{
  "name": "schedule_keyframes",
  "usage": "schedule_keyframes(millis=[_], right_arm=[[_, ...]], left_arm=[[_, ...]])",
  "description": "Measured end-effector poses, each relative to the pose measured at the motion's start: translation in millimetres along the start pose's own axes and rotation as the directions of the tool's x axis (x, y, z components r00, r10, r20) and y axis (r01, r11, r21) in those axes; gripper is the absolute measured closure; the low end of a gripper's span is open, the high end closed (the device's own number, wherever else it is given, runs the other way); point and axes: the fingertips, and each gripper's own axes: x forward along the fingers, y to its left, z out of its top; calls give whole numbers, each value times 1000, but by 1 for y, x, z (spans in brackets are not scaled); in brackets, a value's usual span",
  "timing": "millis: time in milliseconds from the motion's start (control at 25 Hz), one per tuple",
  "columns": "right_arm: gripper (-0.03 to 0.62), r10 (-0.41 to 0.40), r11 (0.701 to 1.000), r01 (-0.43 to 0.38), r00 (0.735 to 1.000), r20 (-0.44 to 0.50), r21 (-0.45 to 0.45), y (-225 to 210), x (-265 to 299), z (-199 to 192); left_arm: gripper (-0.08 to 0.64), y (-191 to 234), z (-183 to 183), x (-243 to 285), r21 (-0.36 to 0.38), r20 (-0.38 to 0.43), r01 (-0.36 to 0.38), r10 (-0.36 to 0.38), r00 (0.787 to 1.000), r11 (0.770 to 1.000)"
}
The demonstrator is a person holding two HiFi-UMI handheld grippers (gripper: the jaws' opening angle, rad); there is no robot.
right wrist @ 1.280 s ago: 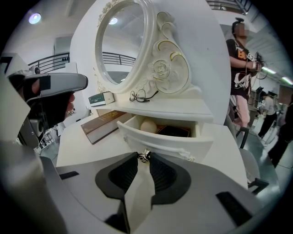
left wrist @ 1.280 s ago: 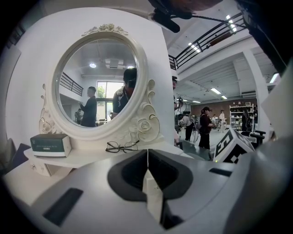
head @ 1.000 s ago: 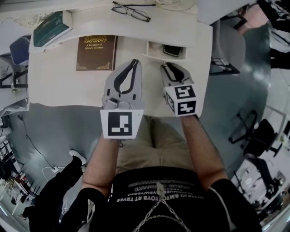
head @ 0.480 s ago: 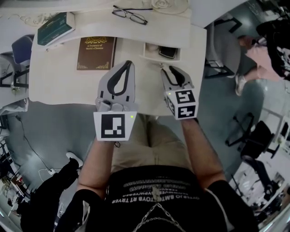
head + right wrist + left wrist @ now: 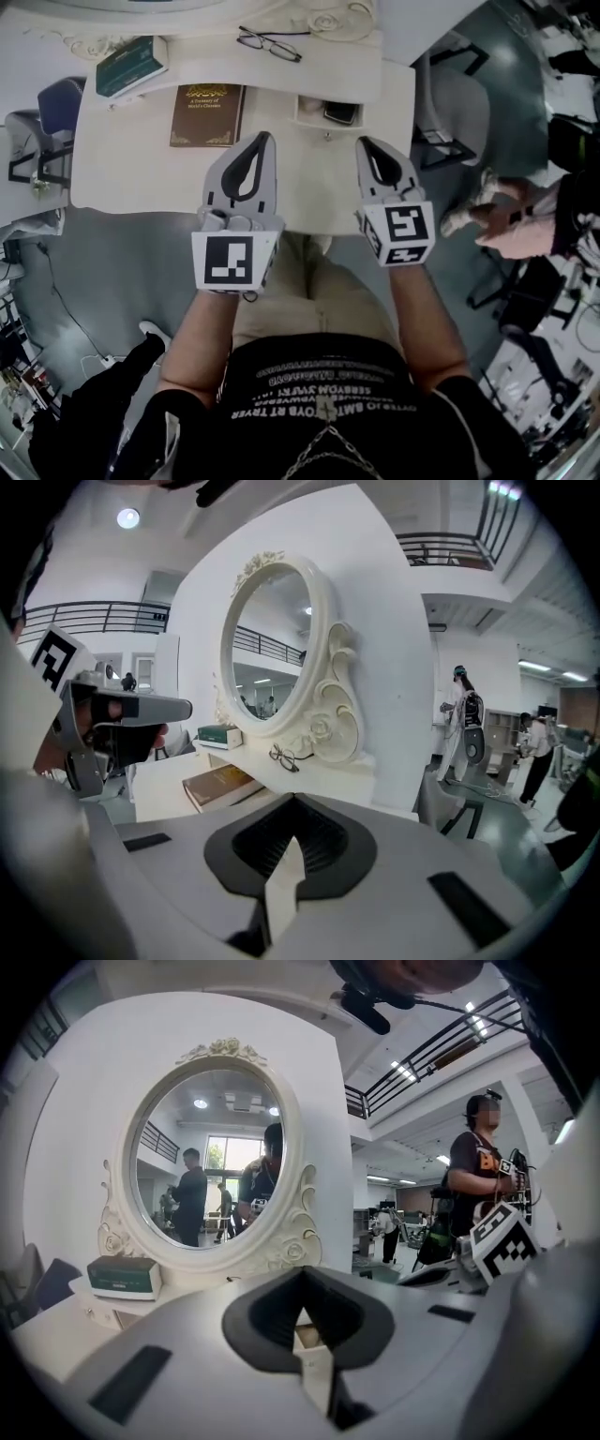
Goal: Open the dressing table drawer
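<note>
The white dressing table [image 5: 141, 173] lies ahead of me in the head view. Its small drawer [image 5: 314, 114] in the raised shelf stands pulled out, with a dark object [image 5: 339, 113] lying inside. My left gripper [image 5: 263, 138] hovers over the table's front part, left of the drawer, jaws together and empty. My right gripper [image 5: 364, 142] is just below and right of the drawer, apart from it, also shut on nothing. In the left gripper view the left gripper [image 5: 302, 1330] points at the oval mirror [image 5: 202, 1162]. The right gripper [image 5: 286, 855] looks along the table's right end.
A brown book [image 5: 207, 114] lies on the tabletop, a green book [image 5: 131, 66] and glasses [image 5: 270, 42] on the raised shelf. A grey chair [image 5: 450, 103] stands right of the table, a blue one [image 5: 52, 108] at left. A person [image 5: 525, 220] is at right.
Both grippers have drawn back from the shelf toward me. The right gripper moved right and away from the drawer, which stays pulled out.
</note>
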Motion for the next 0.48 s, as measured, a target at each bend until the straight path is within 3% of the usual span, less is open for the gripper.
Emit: schedule_keyframes(millis=[480], right_arm=[[591, -1, 1000, 2, 999, 38, -22, 0, -44, 36]], left_arm=[[557, -14, 36, -26, 33, 81, 22, -25, 996, 999]])
